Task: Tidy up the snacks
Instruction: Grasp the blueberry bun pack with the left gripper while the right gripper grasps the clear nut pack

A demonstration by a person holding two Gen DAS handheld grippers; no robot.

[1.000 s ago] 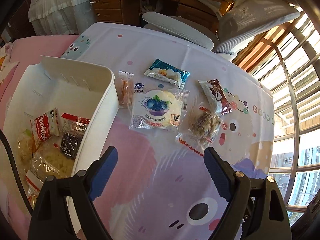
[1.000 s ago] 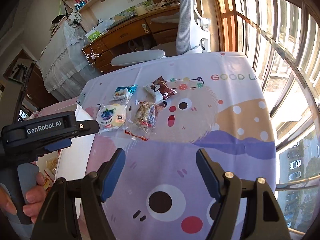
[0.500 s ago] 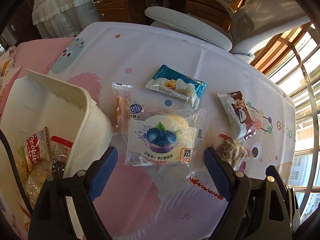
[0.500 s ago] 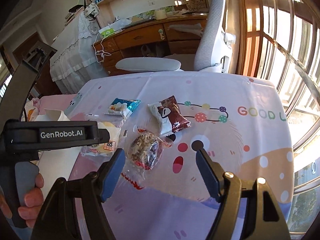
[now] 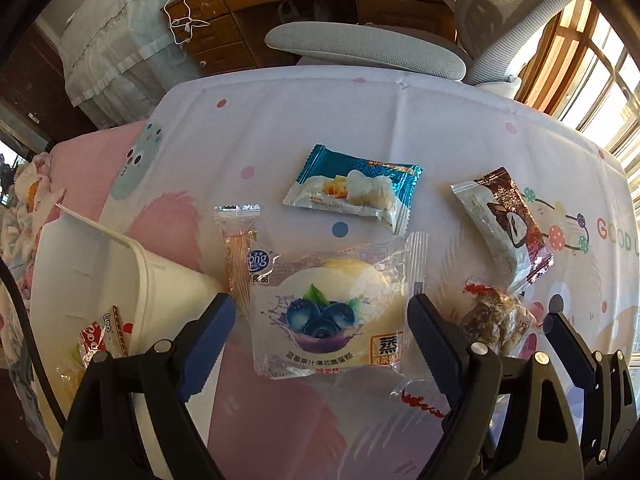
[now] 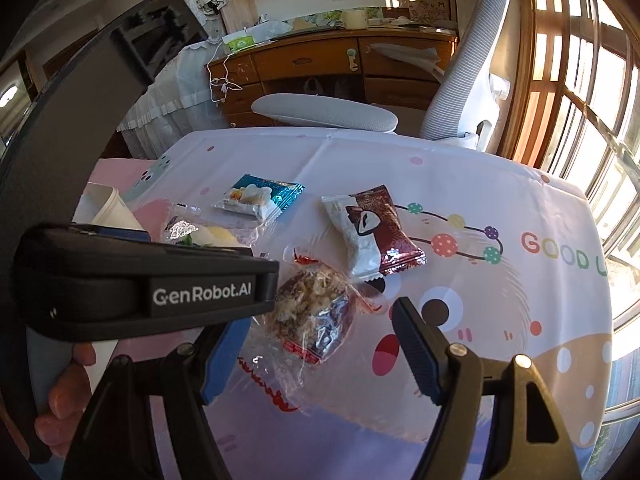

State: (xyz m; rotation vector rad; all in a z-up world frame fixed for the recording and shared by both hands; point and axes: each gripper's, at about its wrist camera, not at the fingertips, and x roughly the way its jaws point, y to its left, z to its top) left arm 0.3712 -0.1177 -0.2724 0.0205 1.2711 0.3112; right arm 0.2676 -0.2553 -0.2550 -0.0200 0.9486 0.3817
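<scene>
A clear blueberry cake packet lies flat on the cartoon tablecloth. My left gripper hangs open just above it, one finger on each side. A clear-wrapped nut cluster snack lies between the fingers of my open right gripper, whose left finger is partly hidden behind the left gripper's body. Farther back are a teal packet, a brown and white packet and a slim clear stick packet. The white bin at left holds several snacks.
A grey office chair and a wooden desk stand beyond the table's far edge. Windows run along the right. Pink bedding lies left of the table. A person's hand grips the left handle.
Both grippers have moved forward and down over the snacks. The blueberry packet now lies between the left fingers, the nut cluster between the right ones. Neither opening has changed.
</scene>
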